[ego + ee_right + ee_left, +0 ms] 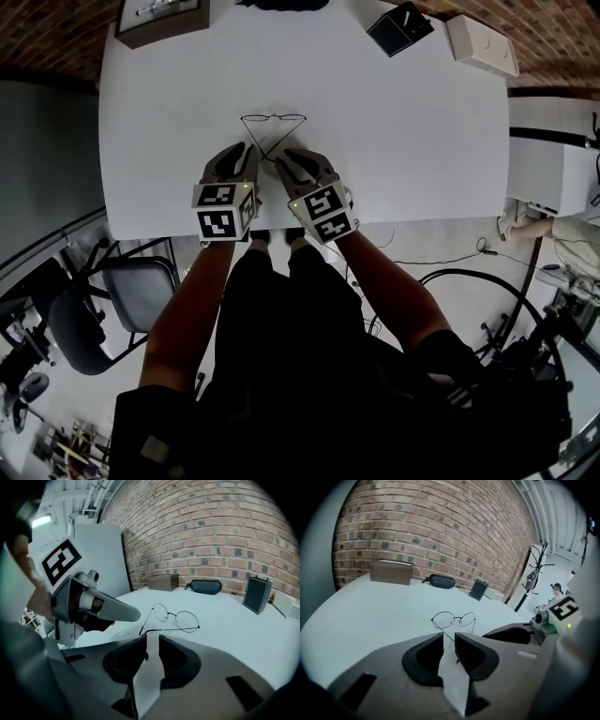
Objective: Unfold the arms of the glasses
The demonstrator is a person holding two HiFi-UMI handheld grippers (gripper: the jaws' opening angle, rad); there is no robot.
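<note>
Thin round wire glasses (273,120) lie on the white table (422,141), lenses away from me. Their two arms slant in toward me and meet in a V just ahead of both grippers. In the left gripper view the glasses (453,618) sit just beyond the jaws, and one arm runs down into the gap of my left gripper (449,641). Those jaws stand apart and do not press on it. My right gripper (152,641) is also open. An arm of the glasses (176,616) ends right at its left fingertip (139,644). The grippers (251,157) (283,165) sit side by side.
A brown box (159,23) stands at the table's far left. A black glasses case (440,581) lies at the back edge, with a small black stand (400,28) and a white box (483,42) at the far right. The table's front edge is just behind the grippers. A chair (112,281) stands lower left.
</note>
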